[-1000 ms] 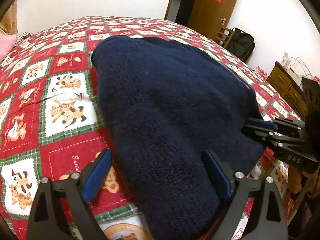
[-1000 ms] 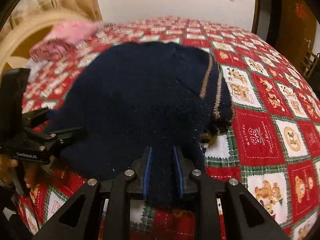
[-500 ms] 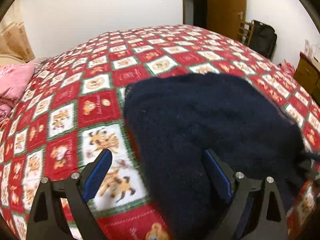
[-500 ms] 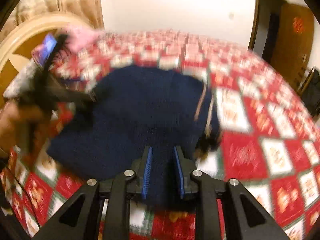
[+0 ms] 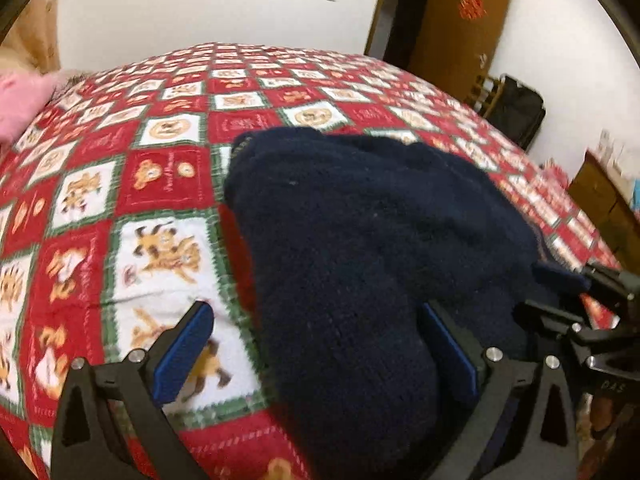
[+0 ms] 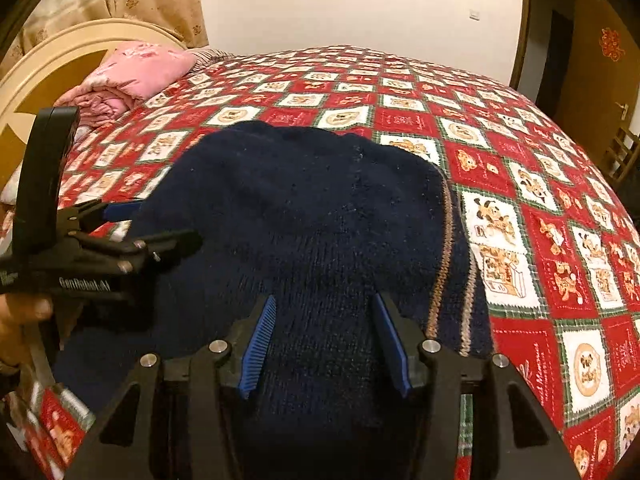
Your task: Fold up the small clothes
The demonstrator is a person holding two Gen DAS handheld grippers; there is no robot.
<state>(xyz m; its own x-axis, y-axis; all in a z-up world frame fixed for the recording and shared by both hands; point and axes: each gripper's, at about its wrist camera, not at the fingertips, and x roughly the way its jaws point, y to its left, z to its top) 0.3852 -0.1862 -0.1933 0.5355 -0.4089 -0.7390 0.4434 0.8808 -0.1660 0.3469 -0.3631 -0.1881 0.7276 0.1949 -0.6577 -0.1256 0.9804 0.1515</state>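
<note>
A folded dark navy knit sweater [image 5: 360,220] lies on the bed, with tan stripes [image 6: 446,248] along its right edge. My left gripper [image 5: 316,312] hangs over its near left edge. Its jaws are opening wide: one pad is over the bedspread, the other over the knit, and neither presses on it. My right gripper [image 6: 325,304] is over the sweater's [image 6: 300,200] near edge. Its jaws are opening, with the knit lying between the pads but not pinched. Each view shows the other gripper: the left gripper [image 6: 164,222] in a hand, the right gripper [image 5: 560,292] at the sweater's right.
The red, white and green bear-print bedspread [image 6: 520,200] covers the whole bed. A pink quilt [image 6: 132,68] and a cream headboard [image 6: 52,60] are at the far left. A brown door [image 5: 460,28], a black bag [image 5: 520,112] and a wooden cabinet [image 5: 600,200] stand beyond the bed's right side.
The right jaws have let go of the fold of knit they pinched and spread apart. Both grippers have drawn back from the sweater, which now lies flat.
</note>
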